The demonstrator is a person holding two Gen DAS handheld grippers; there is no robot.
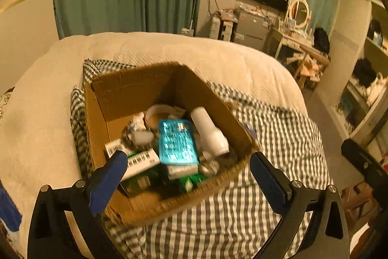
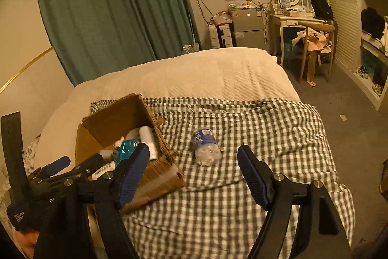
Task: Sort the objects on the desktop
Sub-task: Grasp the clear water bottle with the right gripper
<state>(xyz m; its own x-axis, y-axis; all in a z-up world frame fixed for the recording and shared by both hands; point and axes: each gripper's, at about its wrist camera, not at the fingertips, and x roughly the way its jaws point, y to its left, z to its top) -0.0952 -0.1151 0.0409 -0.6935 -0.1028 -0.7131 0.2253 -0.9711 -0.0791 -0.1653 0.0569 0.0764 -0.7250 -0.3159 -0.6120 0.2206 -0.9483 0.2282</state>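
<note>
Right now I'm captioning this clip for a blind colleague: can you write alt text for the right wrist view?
An open right gripper hangs over a checked cloth on a bed, empty, facing a crumpled plastic bottle lying on its side. At the left stands an open cardboard box of small packages, with the left gripper over it.

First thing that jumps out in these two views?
The open cardboard box crammed with small items, a shiny teal packet on top, sitting on the checked cloth. A lone plastic bottle lies on the cloth right of it, ahead of the open right gripper.
</note>
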